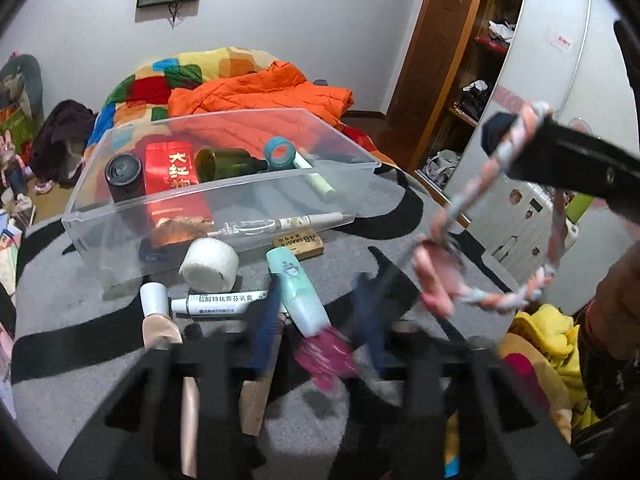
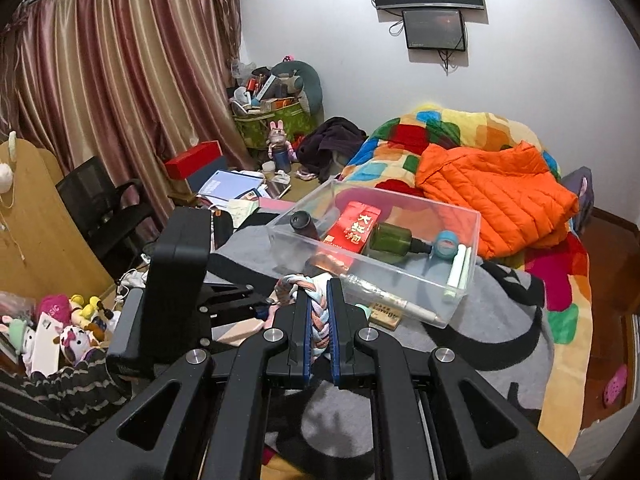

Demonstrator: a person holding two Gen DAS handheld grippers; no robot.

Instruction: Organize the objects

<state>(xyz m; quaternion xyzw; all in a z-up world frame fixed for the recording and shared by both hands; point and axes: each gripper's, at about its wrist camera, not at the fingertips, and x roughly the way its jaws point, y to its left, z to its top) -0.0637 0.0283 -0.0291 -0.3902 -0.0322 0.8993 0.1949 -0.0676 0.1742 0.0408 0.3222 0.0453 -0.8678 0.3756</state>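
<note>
Pink-and-blue braided band (image 2: pixel 316 322) sits clamped in our right tongs (image 2: pixel 319 312); the clear bin (image 2: pixel 460 280) lies ahead and right; left tongs (image 1: pixel 320 320) narrow, gripping nothing.

One clear box (image 1: pixel 120 184) holds six things: one black can (image 1: pixel 124 176), one red packet (image 1: pixel 172 176), one green bottle (image 1: pixel 228 164), one teal tape roll (image 1: pixel 280 153), one pale stick (image 1: pixel 318 178) and one pen (image 1: pixel 280 222). Outside lie one white roll (image 1: pixel 209 264), one ointment tube (image 1: pixel 220 303), one eraser (image 1: pixel 299 242), one mint bottle (image 1: pixel 298 292) and one braided rope ring (image 1: pixel 496 216).
</note>
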